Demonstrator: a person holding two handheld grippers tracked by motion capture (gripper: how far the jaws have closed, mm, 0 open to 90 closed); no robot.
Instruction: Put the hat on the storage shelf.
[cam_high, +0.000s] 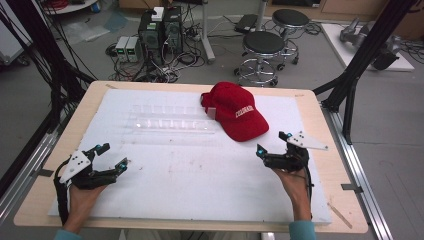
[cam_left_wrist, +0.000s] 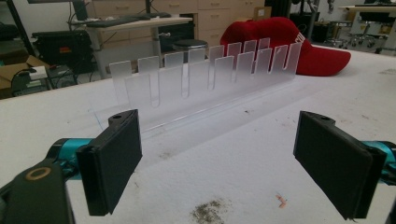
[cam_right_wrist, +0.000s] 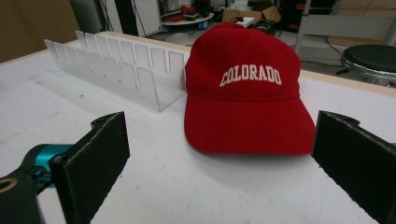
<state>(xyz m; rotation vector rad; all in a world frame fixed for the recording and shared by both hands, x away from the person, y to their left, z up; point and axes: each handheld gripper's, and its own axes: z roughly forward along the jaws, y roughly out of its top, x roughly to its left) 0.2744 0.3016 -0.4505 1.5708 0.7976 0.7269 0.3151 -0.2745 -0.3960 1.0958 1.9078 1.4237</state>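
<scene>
High view: I hold a black two-jaw gripper in each hand at the bottom of the frame, above a white foam-covered table (cam_high: 190, 185). My left gripper (cam_high: 114, 156) sits at lower left and my right gripper (cam_high: 272, 144) at lower right; both have their jaws spread apart and hold nothing. A red cotton baseball cap with white lettering (cam_high: 235, 112) lies above centre, just up and left of my right gripper. A clear plastic slotted rack (cam_high: 170, 120) lies left of the cap, touching it or nearly so.

Left gripper view: the clear rack (cam_left_wrist: 205, 79) stands at centre, well beyond my open jaws, the cap (cam_left_wrist: 289, 46) at upper right.

Right gripper view: the cap (cam_right_wrist: 247, 93) fills the centre, brim toward me, near but apart from my spread jaws. Nothing is grasped yet; I judge the whole job remains.
</scene>
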